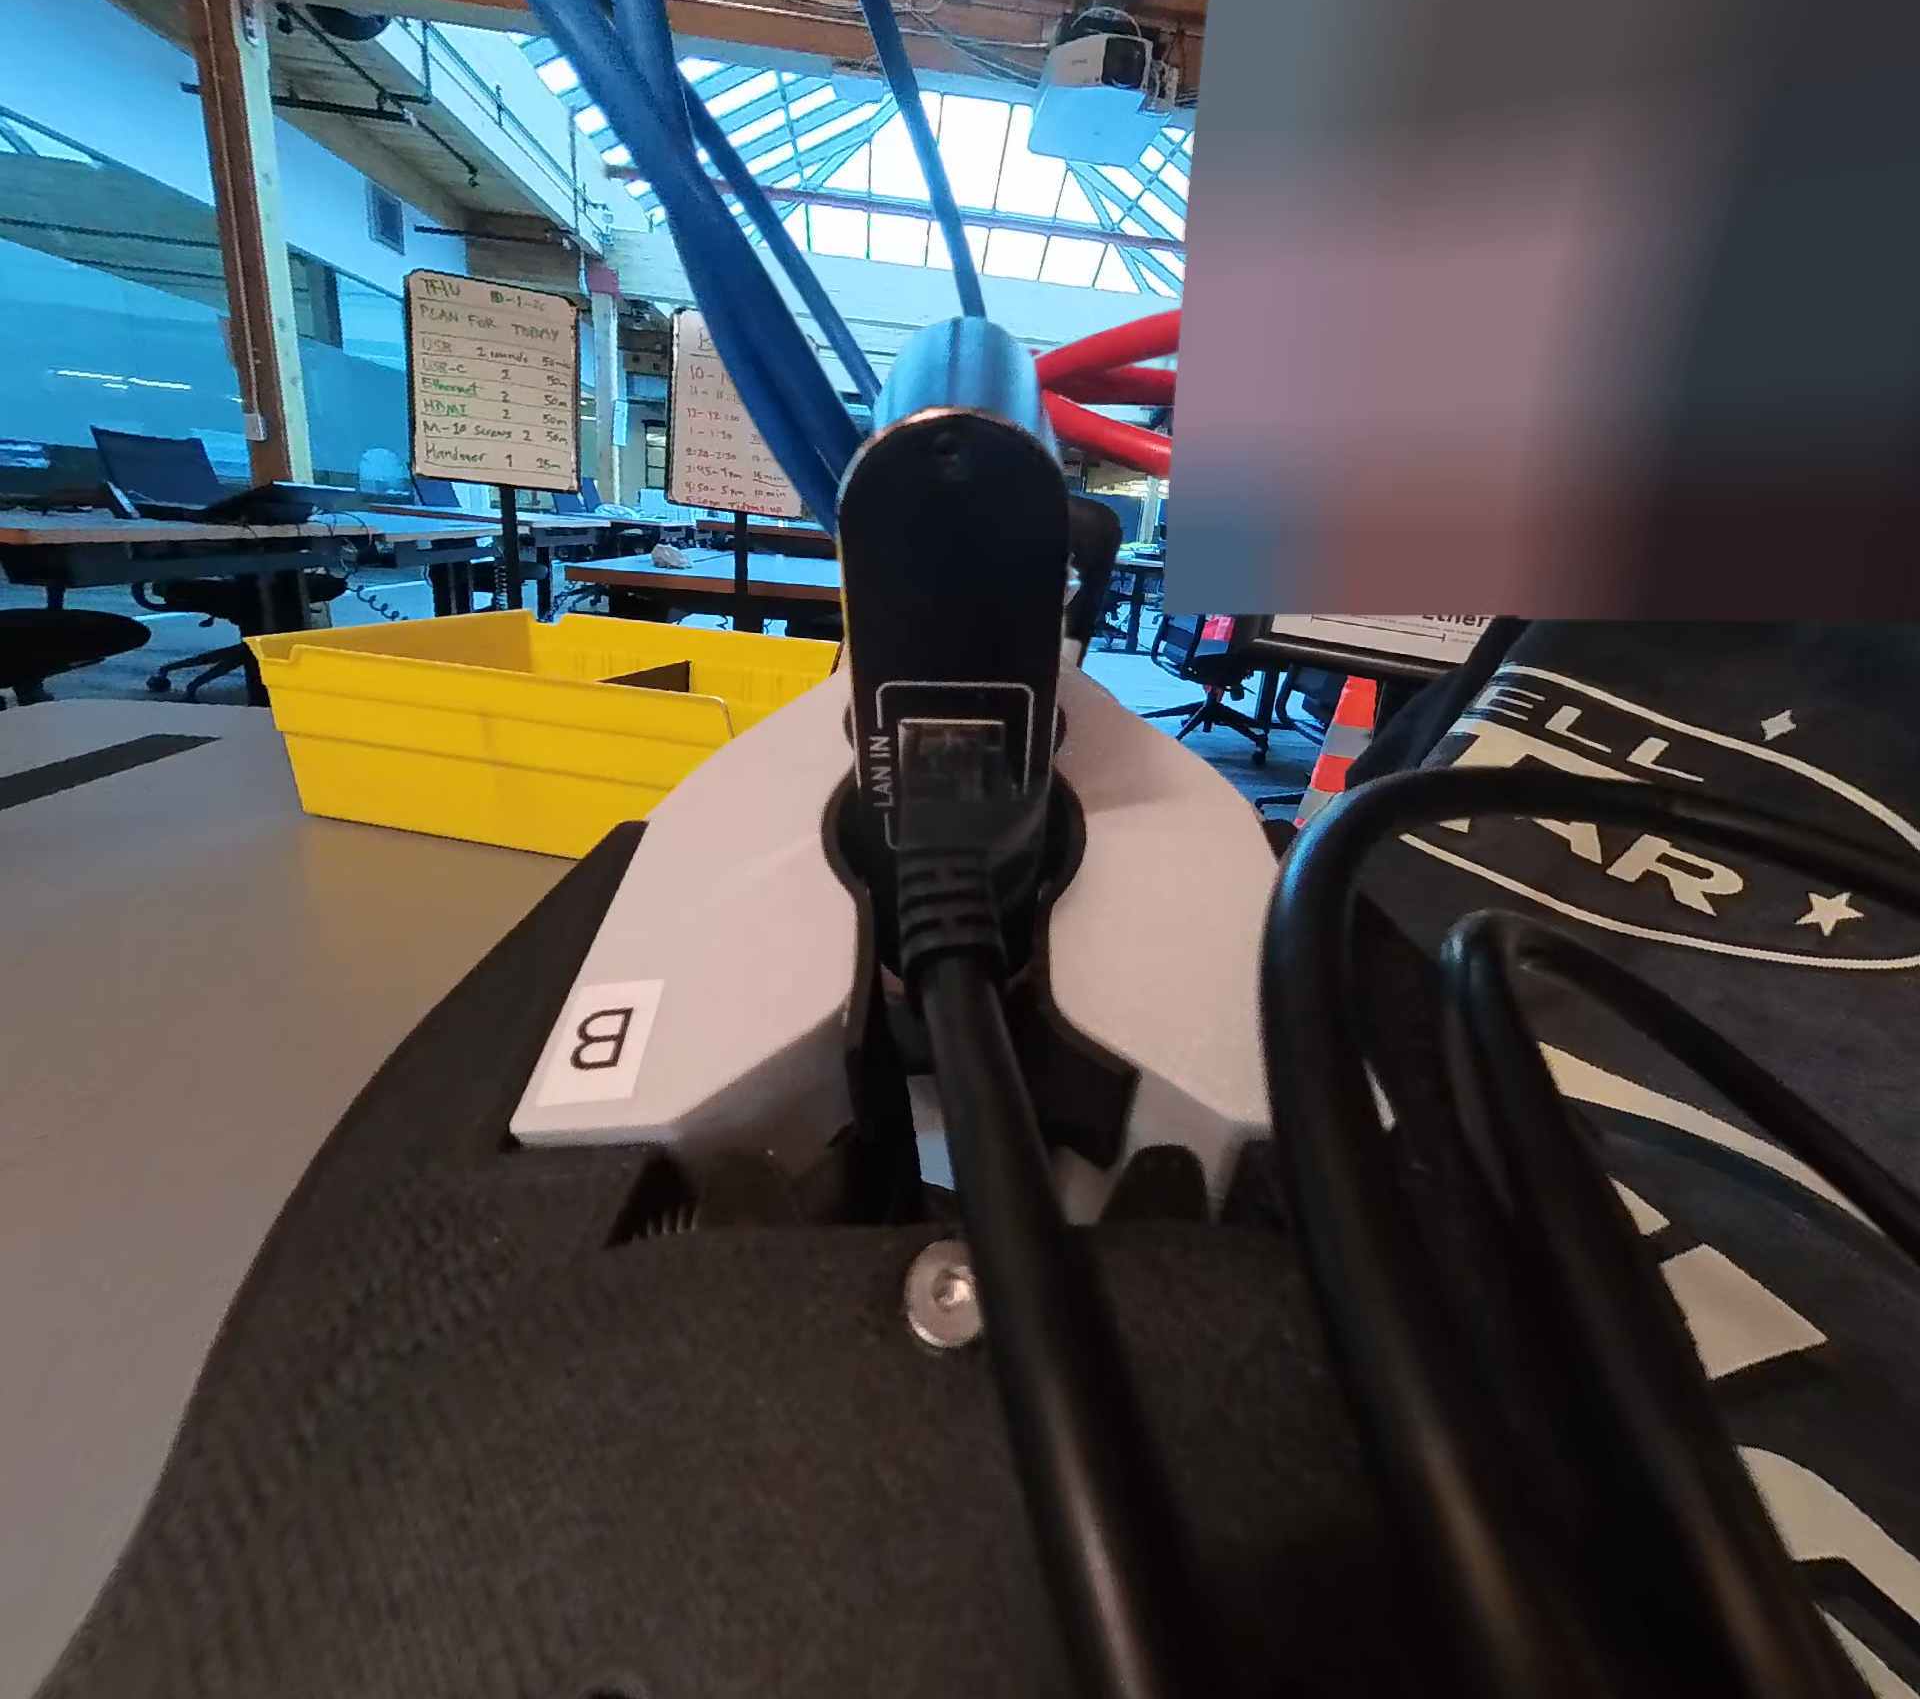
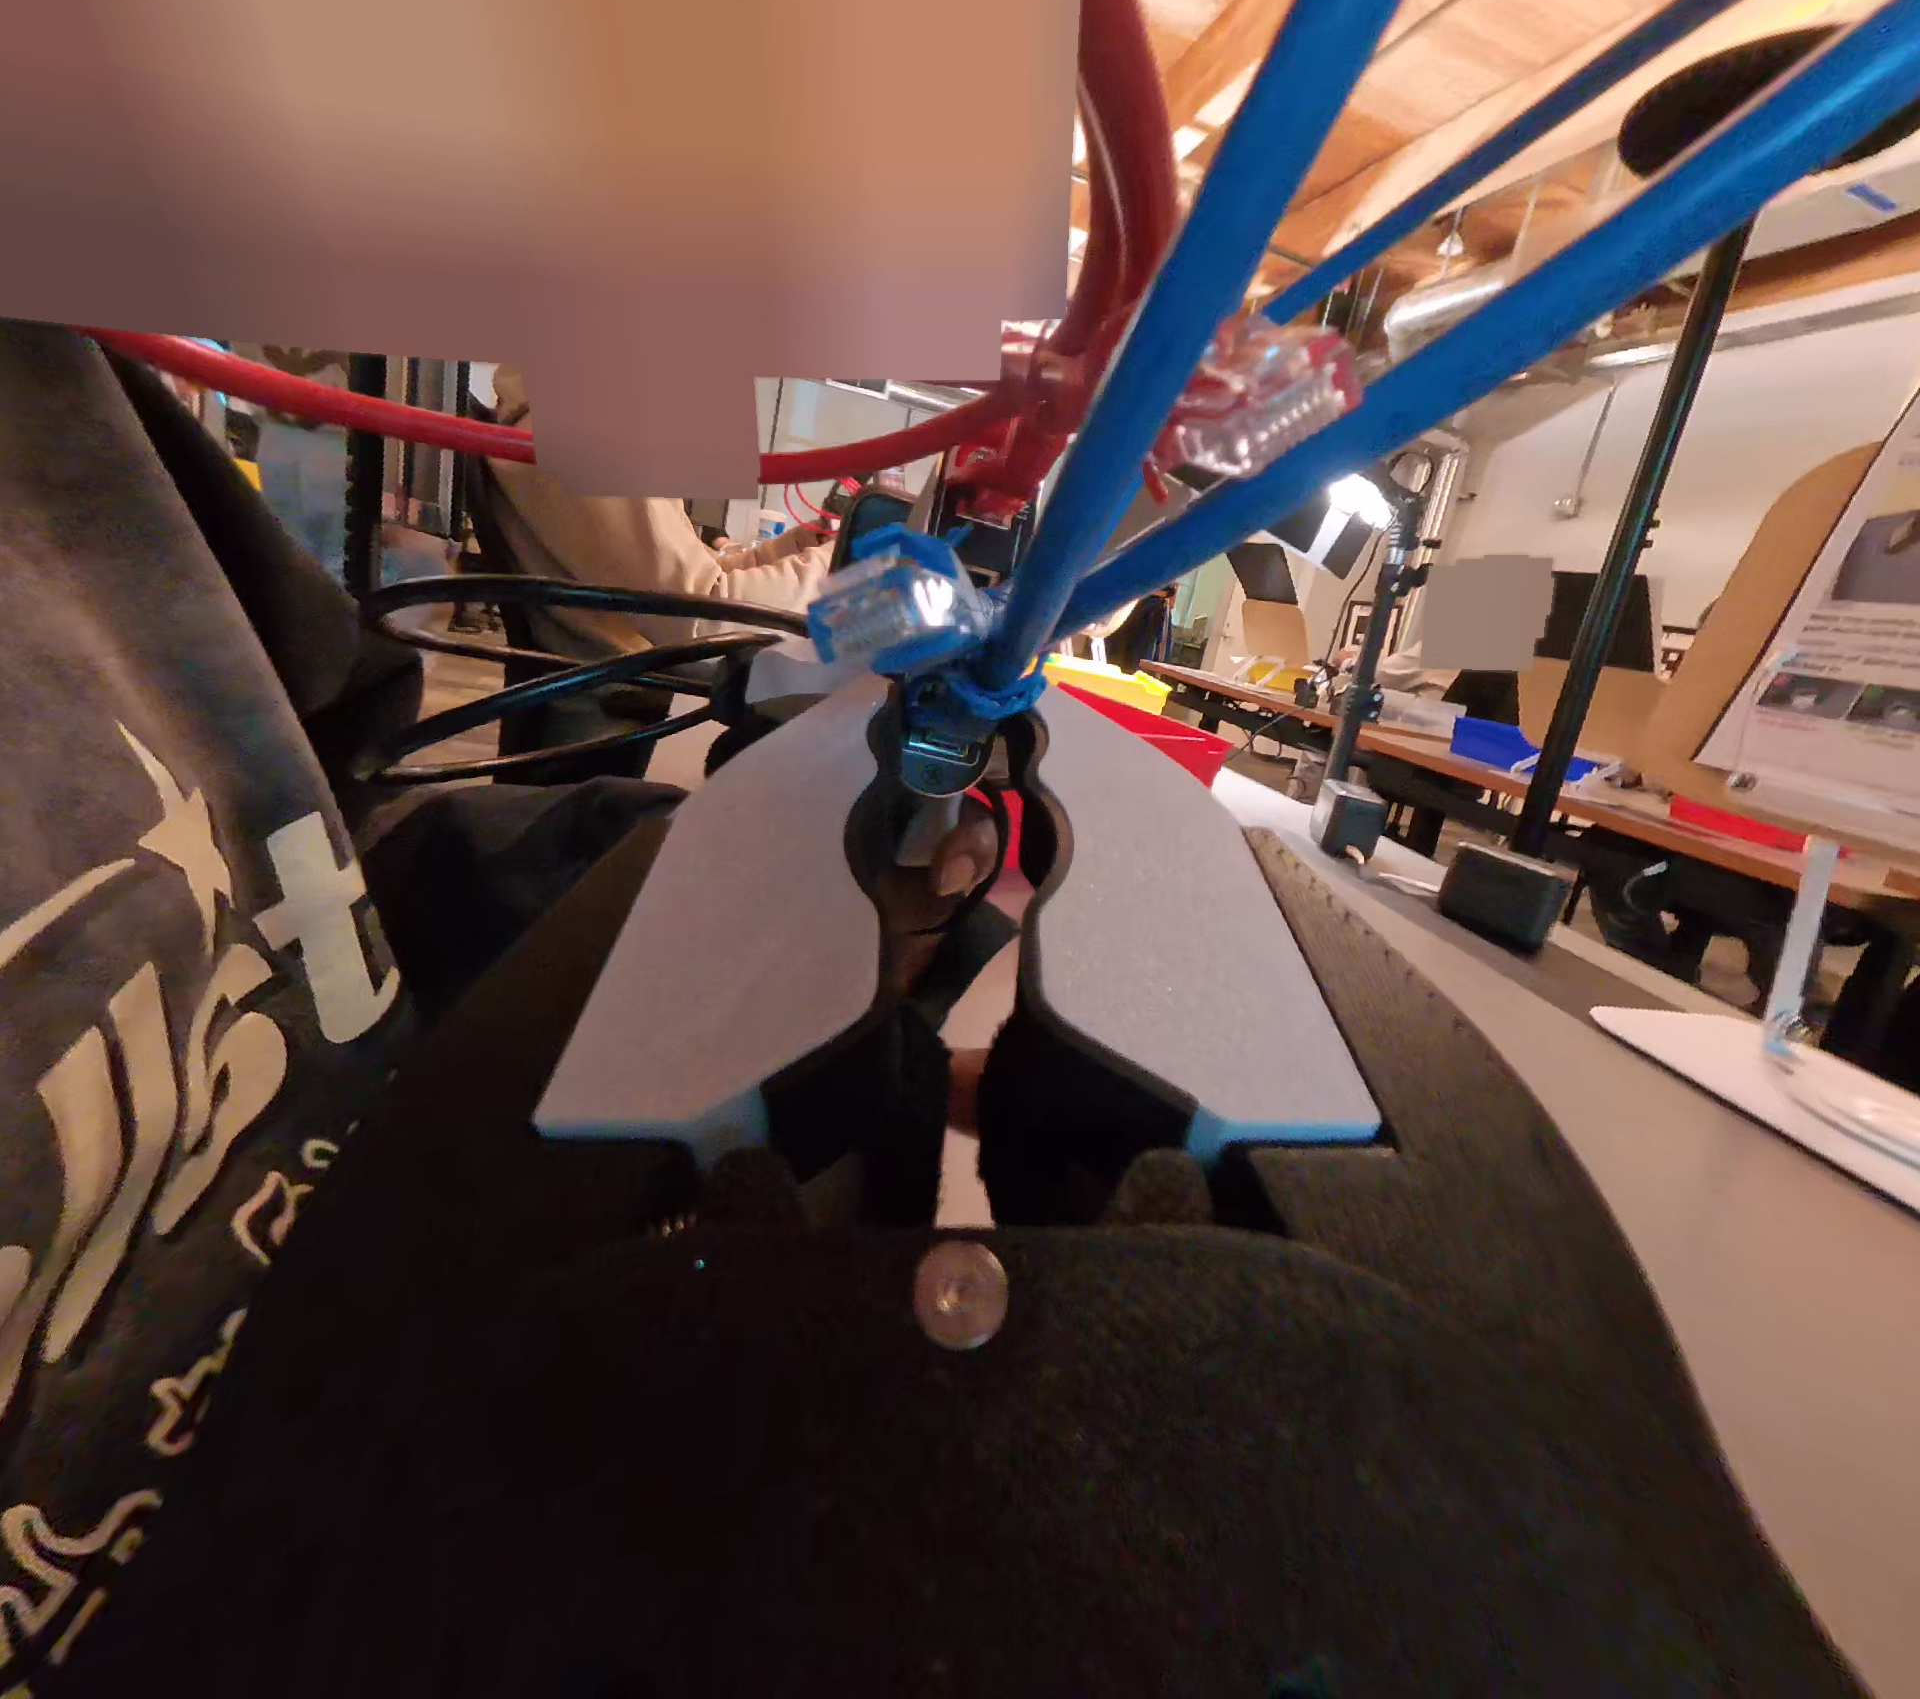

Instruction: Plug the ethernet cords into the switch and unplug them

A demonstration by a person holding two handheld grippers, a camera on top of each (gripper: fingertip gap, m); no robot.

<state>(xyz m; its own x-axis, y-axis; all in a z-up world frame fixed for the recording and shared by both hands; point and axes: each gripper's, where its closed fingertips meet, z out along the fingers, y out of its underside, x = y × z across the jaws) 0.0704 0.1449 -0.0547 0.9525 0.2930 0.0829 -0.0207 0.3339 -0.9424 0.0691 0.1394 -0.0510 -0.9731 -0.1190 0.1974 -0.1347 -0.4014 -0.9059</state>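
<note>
In the left wrist view my left gripper is shut on the switch, a small black upright box with a silver top. A black ethernet cord is plugged into its front port and runs back toward me. Blue cords arch overhead. In the right wrist view my right gripper is shut on the tied bundle of blue cords, near a metal-cased piece. A loose blue plug and a red plug hang just beyond the fingertips. Red cords rise behind.
A yellow bin stands on the grey table ahead left. A person in a dark printed shirt sits close, with black cable loops in front. A black stand pole and a white card are at right. Both grippers' tips are close together, under 4 cm apart.
</note>
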